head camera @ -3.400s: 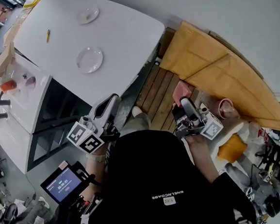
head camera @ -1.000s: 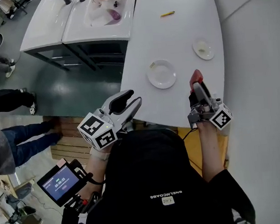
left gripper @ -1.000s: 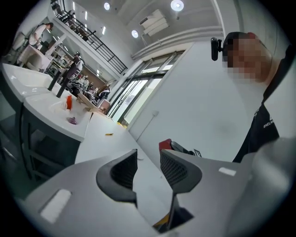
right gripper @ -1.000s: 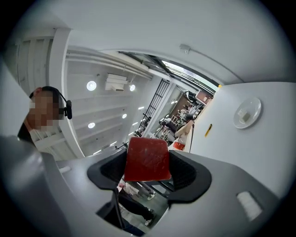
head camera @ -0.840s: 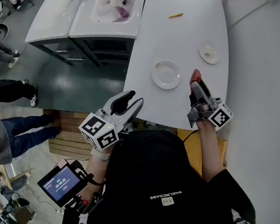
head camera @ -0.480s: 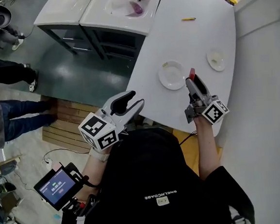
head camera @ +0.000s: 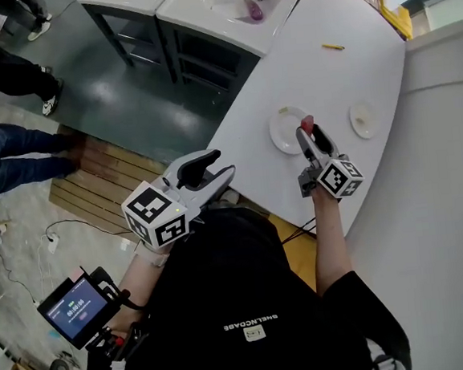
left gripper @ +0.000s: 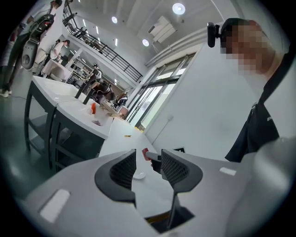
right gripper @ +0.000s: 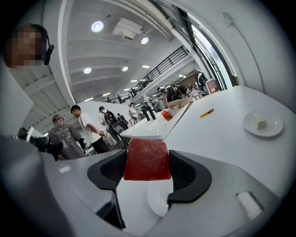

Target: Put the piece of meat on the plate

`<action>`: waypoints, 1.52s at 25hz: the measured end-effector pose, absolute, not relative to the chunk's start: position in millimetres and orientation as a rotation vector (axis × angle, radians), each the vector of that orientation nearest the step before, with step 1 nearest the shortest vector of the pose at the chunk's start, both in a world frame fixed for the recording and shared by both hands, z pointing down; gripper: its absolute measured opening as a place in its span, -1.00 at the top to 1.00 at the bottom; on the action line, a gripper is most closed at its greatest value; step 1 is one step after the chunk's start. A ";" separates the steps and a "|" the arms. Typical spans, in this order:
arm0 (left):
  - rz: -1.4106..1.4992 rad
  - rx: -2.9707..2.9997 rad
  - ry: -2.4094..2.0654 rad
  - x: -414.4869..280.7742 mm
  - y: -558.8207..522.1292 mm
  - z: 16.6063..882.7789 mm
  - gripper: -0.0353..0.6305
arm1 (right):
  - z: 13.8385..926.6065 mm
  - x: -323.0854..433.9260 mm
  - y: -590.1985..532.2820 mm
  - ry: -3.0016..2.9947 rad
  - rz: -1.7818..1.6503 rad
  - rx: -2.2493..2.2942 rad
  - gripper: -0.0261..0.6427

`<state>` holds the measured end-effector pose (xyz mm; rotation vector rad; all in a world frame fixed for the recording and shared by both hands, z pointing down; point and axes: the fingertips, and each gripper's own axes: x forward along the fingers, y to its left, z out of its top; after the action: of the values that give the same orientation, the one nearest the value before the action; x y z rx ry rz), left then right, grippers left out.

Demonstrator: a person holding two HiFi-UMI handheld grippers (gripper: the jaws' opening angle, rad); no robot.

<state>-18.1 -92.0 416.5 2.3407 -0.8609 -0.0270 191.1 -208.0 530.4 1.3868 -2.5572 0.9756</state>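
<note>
A red, square-cut piece of meat (right gripper: 147, 159) sits between the pads of my right gripper (right gripper: 147, 172), which is shut on it. In the head view the meat (head camera: 307, 122) hangs over the right rim of a small white plate (head camera: 282, 132) on the white table (head camera: 327, 83). From the right gripper view the plate (right gripper: 159, 198) lies just under the jaws. My left gripper (head camera: 213, 164) is open and empty, held off the table's near edge. In the left gripper view (left gripper: 148, 166) the meat (left gripper: 144, 152) and plate (left gripper: 138, 175) show far off between its jaws.
A second small plate (head camera: 363, 119) with a pale morsel lies right of the first. A yellow pen (head camera: 333, 47) lies farther up the table. Beyond is a sink counter (head camera: 255, 10). People's legs (head camera: 19, 150) and a wooden pallet (head camera: 94, 184) are at left.
My right gripper has carried the meat down and left, from beside the near plate to over its rim. The left gripper has sunk slightly and stayed open.
</note>
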 end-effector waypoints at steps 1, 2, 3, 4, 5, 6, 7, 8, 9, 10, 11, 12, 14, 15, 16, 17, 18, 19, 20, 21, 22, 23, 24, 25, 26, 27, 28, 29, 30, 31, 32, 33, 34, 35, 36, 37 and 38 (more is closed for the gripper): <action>-0.029 2.335 -0.869 -20.3 -92.7 417.9 0.37 | 537.7 187.8 -211.0 -2.534 0.950 1.365 0.06; -0.032 2.329 -0.877 -22.7 -93.9 418.8 0.37 | 544.7 184.9 -213.9 -2.511 0.930 1.344 0.06; -0.034 2.324 -0.888 -25.1 -95.5 419.2 0.37 | 551.4 182.5 -216.6 -2.490 0.917 1.325 0.06; -0.037 2.320 -0.899 -27.5 -97.2 419.3 0.37 | 557.7 180.7 -219.1 -2.470 0.912 1.308 0.06; -0.040 2.315 -0.909 -29.6 -98.7 419.4 0.37 | 563.7 179.4 -221.4 -2.453 0.911 1.294 0.06; -0.042 2.311 -0.919 -31.6 -99.9 419.7 0.37 | 569.6 178.2 -223.4 -2.436 0.910 1.282 0.06; -0.044 2.307 -0.927 -33.5 -100.9 420.0 0.37 | 575.3 177.1 -225.3 -2.420 0.907 1.271 0.06; -0.047 2.302 -0.934 -35.4 -101.9 420.3 0.37 | 580.7 176.2 -227.2 -2.403 0.899 1.259 0.06; -0.052 2.297 -0.942 -37.4 -103.1 420.5 0.37 | 585.7 175.4 -229.2 -2.386 0.888 1.248 0.06; -0.056 2.292 -0.951 -39.5 -104.6 420.7 0.37 | 590.3 174.9 -231.2 -2.370 0.874 1.236 0.06; -0.061 2.288 -0.960 -41.5 -106.0 421.0 0.37 | 594.6 174.4 -233.2 -2.355 0.860 1.225 0.06; -0.064 2.283 -0.968 -43.4 -107.3 421.5 0.37 | 598.7 173.9 -234.9 -2.341 0.847 1.215 0.06; -0.070 2.274 -0.980 -46.6 -108.6 422.7 0.37 | 606.7 172.5 -238.0 -2.315 0.825 1.197 0.06; -0.072 2.270 -0.984 -47.9 -108.9 422.9 0.37 | 610.6 171.9 -239.4 -2.303 0.814 1.189 0.06; -0.076 2.267 -0.988 -49.1 -109.5 422.6 0.37 | 614.4 171.4 -240.9 -2.292 0.805 1.182 0.07; -0.079 2.264 -0.993 -50.3 -110.5 422.2 0.37 | 618.0 170.9 -242.5 -2.281 0.798 1.174 0.07; -0.083 2.261 -0.998 -51.4 -111.6 421.9 0.37 | 621.1 170.5 -243.7 -2.272 0.792 1.168 0.07; -0.085 2.258 -1.002 -52.5 -112.5 421.9 0.37 | 623.7 170.2 -244.5 -2.265 0.787 1.164 0.07; -0.086 2.255 -1.006 -53.4 -112.9 422.1 0.37 | 625.6 169.8 -244.8 -2.260 0.781 1.160 0.07; -0.085 2.252 -1.007 -54.1 -112.8 422.8 0.37 | 627.1 169.3 -244.8 -2.257 0.776 1.157 0.08; -0.084 2.248 -1.008 -54.7 -112.3 423.6 0.37 | 628.3 168.8 -244.7 -2.254 0.771 1.155 0.08; -0.083 2.244 -1.007 -55.0 -111.8 424.4 0.37 | 629.6 168.4 -244.8 -2.251 0.765 1.151 0.08; -0.082 2.241 -1.008 -55.4 -111.7 425.0 0.37 | 630.7 167.9 -245.4 -2.249 0.757 1.147 0.08; -0.082 2.237 -1.009 -55.8 -111.8 425.5 0.37 | 631.6 167.4 -246.4 -2.247 0.745 1.144 0.08; -0.083 2.234 -1.011 -56.4 -112.0 426.0 0.37 | 632.3 166.8 -247.5 -2.244 0.730 1.140 0.08; -0.084 2.231 -1.014 -57.0 -112.1 426.8 0.37 | 633.0 166.0 -248.4 -2.241 0.713 1.135 0.08; -0.085 2.228 -1.016 -57.7 -112.1 427.5 0.37 | 633.6 165.0 -249.2 -2.237 0.695 1.129 0.08; -0.086 2.225 -1.018 -58.4 -112.0 428.0 0.37 | 634.3 163.8 -249.5 -2.230 0.675 1.121 0.08; -0.088 2.222 -1.019 -59.1 -111.9 428.2 0.37 | 635.1 162.8 -249.5 -2.221 0.653 1.113 0.08; -0.089 2.220 -1.020 -59.8 -111.7 428.2 0.37 | 636.0 162.0 -249.1 -2.211 0.631 1.106 0.08; -0.090 2.218 -1.021 -60.5 -111.5 428.1 0.37 | 636.9 161.2 -248.6 -2.201 0.612 1.099 0.08; -0.092 2.217 -1.022 -61.2 -111.3 428.1 0.37 | 637.8 160.5 -248.1 -2.193 0.596 1.095 0.08; -0.093 2.216 -1.023 -61.8 -111.1 428.2 0.37 | 638.7 159.8 -247.8 -2.186 0.584 1.092 0.08; -0.096 2.215 -1.024 -62.3 -111.1 428.3 0.37 | 639.5 159.3 -247.7 -2.180 0.574 1.091 0.08; -0.100 2.213 -1.024 -62.8 -111.1 428.3 0.37 | 640.2 158.8 -247.7 -2.173 0.562 1.090 0.07; -0.104 2.212 -1.024 -63.3 -111.2 428.3 0.37 | 641.0 158.3 -247.8 -2.165 0.550 1.088 0.07; -0.107 2.209 -1.024 -63.7 -111.3 428.4 0.37 | 641.8 157.8 -247.9 -2.157 0.536 1.086 0.07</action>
<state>-63.7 -111.3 428.4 2.2095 -1.0244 -0.1067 157.8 -247.9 641.8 1.0857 -2.1573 0.5363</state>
